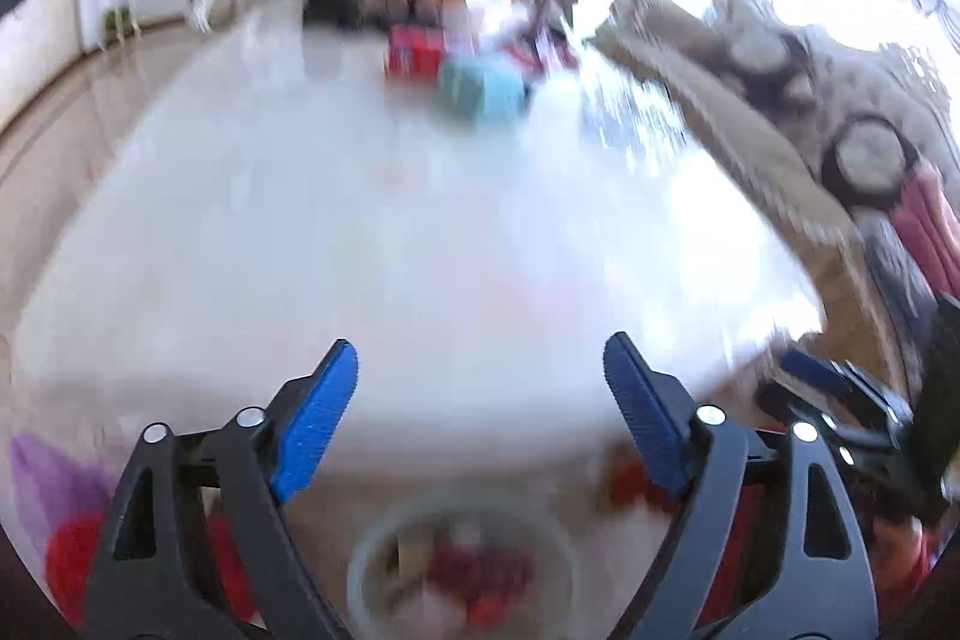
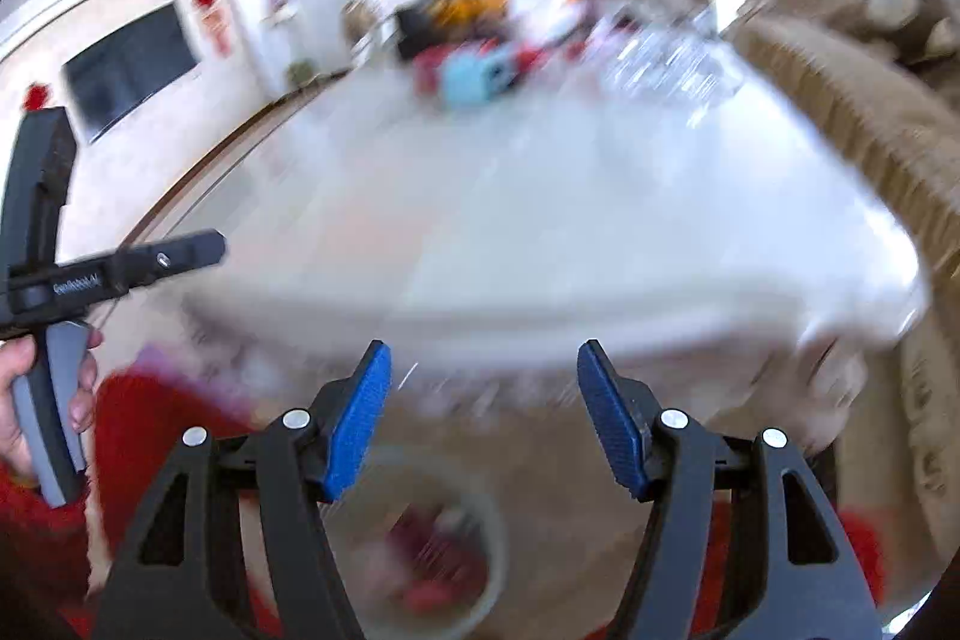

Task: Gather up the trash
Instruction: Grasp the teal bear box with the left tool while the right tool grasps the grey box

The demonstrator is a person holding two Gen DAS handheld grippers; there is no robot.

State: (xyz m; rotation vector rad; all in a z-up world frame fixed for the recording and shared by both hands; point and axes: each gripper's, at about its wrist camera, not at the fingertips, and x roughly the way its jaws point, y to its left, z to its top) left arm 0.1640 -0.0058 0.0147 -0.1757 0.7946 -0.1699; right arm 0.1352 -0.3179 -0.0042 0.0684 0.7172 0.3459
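Both grippers hang over the white table (image 1: 420, 232), everything blurred. Left gripper (image 1: 480, 388) spread wide, nothing between its pads; right gripper (image 2: 483, 388) parted and empty too. Below sits the bin (image 1: 462, 568), trash inside. The left tool's handle reads "GenRobot.AI" (image 2: 78, 287).

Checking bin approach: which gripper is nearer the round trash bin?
Too close to call. The left gripper and right gripper both hang open above the bin, side by side.
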